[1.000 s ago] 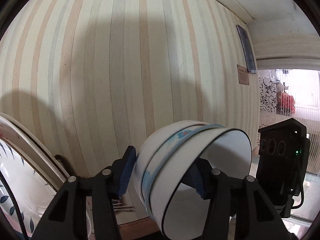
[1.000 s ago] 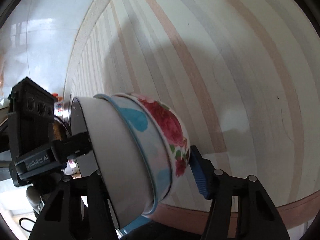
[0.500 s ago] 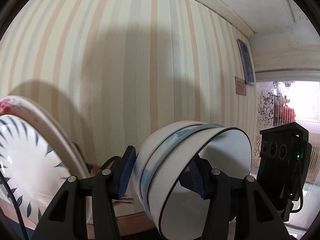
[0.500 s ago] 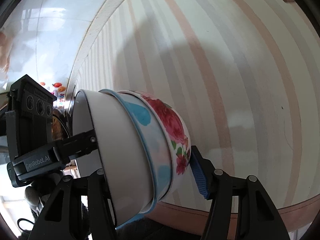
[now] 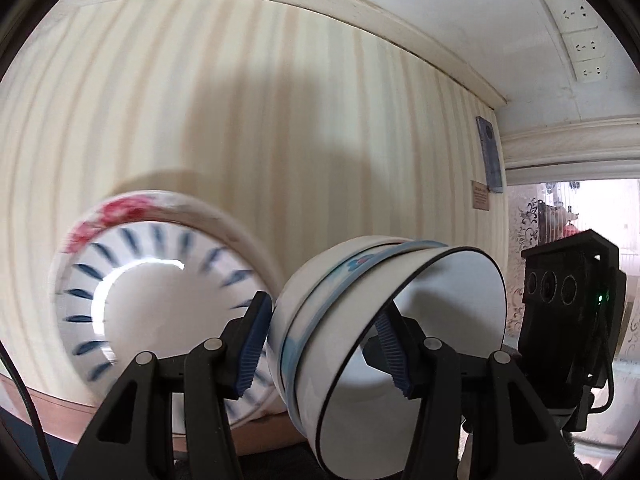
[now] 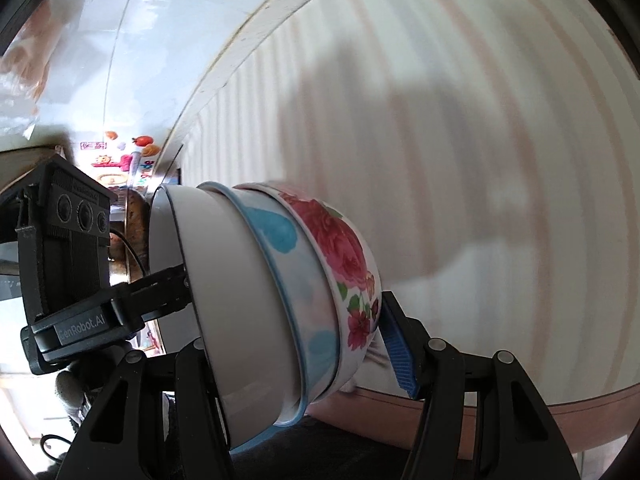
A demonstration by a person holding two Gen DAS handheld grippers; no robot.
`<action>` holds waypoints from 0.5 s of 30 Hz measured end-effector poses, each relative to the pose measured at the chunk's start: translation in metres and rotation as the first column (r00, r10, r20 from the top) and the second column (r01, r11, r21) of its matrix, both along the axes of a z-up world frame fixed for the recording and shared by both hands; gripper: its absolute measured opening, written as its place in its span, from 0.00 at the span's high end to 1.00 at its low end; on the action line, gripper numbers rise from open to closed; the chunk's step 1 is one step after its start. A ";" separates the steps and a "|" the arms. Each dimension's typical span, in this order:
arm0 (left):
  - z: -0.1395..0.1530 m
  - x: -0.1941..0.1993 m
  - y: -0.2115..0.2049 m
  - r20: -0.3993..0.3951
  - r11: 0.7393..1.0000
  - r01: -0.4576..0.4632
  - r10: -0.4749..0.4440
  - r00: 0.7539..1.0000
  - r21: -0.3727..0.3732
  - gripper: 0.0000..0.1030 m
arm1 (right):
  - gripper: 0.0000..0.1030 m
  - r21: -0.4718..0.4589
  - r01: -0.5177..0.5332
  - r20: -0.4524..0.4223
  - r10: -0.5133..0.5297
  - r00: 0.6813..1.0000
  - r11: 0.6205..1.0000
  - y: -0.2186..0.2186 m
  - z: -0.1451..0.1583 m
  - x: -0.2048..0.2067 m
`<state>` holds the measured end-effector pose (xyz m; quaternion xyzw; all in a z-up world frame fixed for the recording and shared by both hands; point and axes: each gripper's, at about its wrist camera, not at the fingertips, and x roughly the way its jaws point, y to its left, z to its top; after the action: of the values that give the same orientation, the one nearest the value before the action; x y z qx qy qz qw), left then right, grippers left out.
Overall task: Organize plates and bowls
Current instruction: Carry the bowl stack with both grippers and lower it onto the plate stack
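A nested stack of three bowls [image 5: 384,320] is held on its side in the air in front of a striped wall [image 5: 280,140], gripped by both tools at once. In the left wrist view the left gripper [image 5: 324,344] has its jaws clenched across the stack: one blue pad presses the outside of the outermost bowl, the other sits inside the innermost, black-rimmed white bowl [image 5: 420,360]. The stack's mouth faces right and toward the camera, its axis lying roughly level, left to right.

In the right wrist view the right gripper [image 6: 304,344] grasps the same stack [image 6: 280,296] from the opposite side, its right blue pad against the rose-patterned outer bowl [image 6: 344,256]; the left finger is hidden behind the white bowl. Between them sits the blue-spotted middle bowl [image 6: 280,264]. Here the bases point right, the mouth left toward the left tool's black camera housing [image 6: 68,248].

Left of the stack in the left wrist view, blurred, stands a tilted plate with blue dashes [image 5: 152,296], with a rose-patterned plate rim [image 5: 120,212] behind it, both near the wall.
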<state>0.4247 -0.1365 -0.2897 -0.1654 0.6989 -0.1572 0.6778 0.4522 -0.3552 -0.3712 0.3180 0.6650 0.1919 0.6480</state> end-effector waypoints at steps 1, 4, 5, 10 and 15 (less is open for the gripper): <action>0.000 -0.001 0.008 0.001 1.000 -0.003 0.003 1.000 0.004 0.52 | 0.40 -0.001 -0.001 0.006 0.001 1.000 1.000 0.010 0.003 0.001; 0.000 -0.002 0.036 -0.004 1.000 -0.005 0.005 1.000 0.015 0.52 | 0.40 0.007 -0.003 0.007 0.003 1.000 1.000 0.040 0.004 0.003; -0.001 -0.003 0.045 -0.004 1.000 -0.009 0.009 1.000 0.017 0.52 | 0.40 0.015 -0.001 0.008 0.001 1.000 1.000 0.051 0.004 0.004; -0.010 -0.006 0.076 -0.013 0.999 -0.027 0.027 1.000 0.037 0.52 | 0.40 0.034 -0.013 0.008 0.012 1.000 0.999 0.095 -0.005 0.005; -0.021 -0.005 0.097 -0.025 0.998 -0.041 0.042 0.999 0.038 0.52 | 0.40 0.044 -0.027 0.001 0.027 1.000 0.999 0.132 -0.018 0.007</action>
<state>0.4200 -0.0394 -0.3112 -0.1693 0.7069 -0.1278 0.6747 0.4594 -0.2234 -0.3890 0.3230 0.6648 0.2154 0.6382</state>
